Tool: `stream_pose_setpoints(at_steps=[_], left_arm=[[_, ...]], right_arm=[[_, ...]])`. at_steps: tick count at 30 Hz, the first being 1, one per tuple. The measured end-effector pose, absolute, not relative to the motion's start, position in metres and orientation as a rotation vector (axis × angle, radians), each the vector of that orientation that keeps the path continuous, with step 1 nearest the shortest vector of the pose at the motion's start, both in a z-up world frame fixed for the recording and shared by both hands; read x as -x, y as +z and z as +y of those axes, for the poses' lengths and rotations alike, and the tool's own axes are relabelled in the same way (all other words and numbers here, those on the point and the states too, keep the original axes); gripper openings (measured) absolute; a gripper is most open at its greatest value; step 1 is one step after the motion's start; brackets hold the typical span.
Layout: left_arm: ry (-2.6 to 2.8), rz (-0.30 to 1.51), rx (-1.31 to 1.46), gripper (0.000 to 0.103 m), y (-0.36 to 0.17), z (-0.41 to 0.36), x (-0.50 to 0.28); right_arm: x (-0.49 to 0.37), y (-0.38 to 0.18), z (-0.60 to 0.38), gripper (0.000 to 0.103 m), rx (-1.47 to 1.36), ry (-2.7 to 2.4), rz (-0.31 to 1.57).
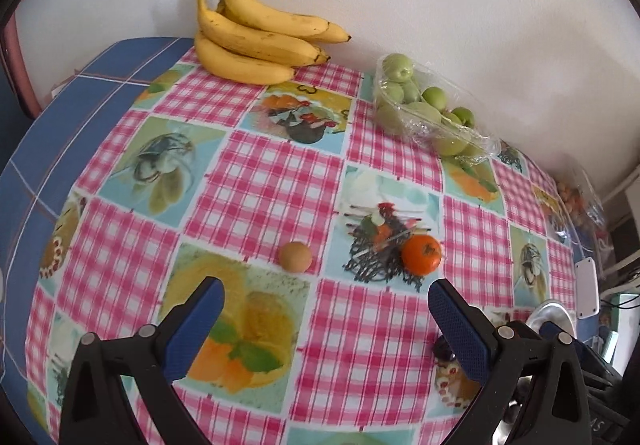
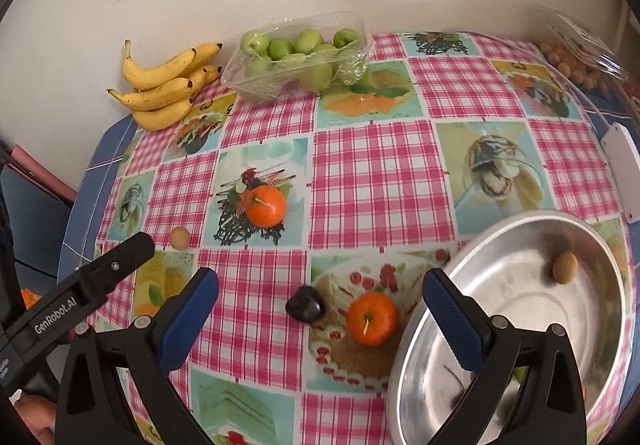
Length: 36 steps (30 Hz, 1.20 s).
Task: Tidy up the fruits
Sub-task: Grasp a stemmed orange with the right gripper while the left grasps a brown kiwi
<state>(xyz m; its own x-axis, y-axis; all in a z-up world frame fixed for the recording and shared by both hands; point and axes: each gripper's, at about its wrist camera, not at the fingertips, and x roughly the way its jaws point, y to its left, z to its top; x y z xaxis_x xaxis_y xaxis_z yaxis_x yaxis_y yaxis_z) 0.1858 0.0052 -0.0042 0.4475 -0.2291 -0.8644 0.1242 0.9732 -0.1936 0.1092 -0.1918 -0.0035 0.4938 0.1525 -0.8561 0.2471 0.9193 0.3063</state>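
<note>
Two tangerines lie on the checked tablecloth, one mid-table (image 2: pixel 265 206) and one near the front (image 2: pixel 372 319), with a dark plum (image 2: pixel 305 309) beside the nearer one. A small brown fruit (image 2: pixel 179 237) sits at the left. Another brown fruit (image 2: pixel 565 267) rests inside the metal bowl (image 2: pixel 500 293) at the right. My right gripper (image 2: pixel 320 301) hovers open above the plum and the near tangerine. My left gripper (image 1: pixel 326 309) is open and empty, just short of the brown fruit (image 1: pixel 295 256) and the far tangerine (image 1: pixel 421 254).
A bunch of bananas (image 1: pixel 256 33) and a clear plastic tray of green apples (image 1: pixel 432 113) stand along the wall. A clear container of small brown fruits (image 2: pixel 576 57) and a white device (image 2: pixel 622 169) sit at the right edge. A blue cloth borders the table's left edge.
</note>
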Motion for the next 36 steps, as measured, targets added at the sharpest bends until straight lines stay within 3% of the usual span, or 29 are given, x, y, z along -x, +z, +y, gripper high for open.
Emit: stream_pose_setpoints(at_steps=[20, 25, 28, 33, 36], left_arm=[[-0.188, 1.009, 0.172, 0.103, -0.015, 0.021, -0.229], [-0.206, 1.045, 0.151, 0.103, -0.031, 0.017, -0.232], [-0.195, 1.091, 0.129, 0.101, -0.046, 0.015, -0.233], [-0.191, 1.144, 0.153, 0.086, -0.06, 0.018, -0.235], [-0.205, 1.167, 0.183, 0.076, -0.064, 0.02, -0.235]], right_arm=[[-0.179, -0.029, -0.154, 0.101, -0.272, 0.028, 1.02], [-0.189, -0.042, -0.146, 0.073, -0.243, 0.029, 1.037], [-0.193, -0.048, -0.144, 0.072, -0.239, 0.041, 1.05], [-0.197, -0.055, -0.141, 0.053, -0.228, 0.04, 1.069], [-0.197, -0.058, -0.14, 0.048, -0.231, 0.045, 1.076]])
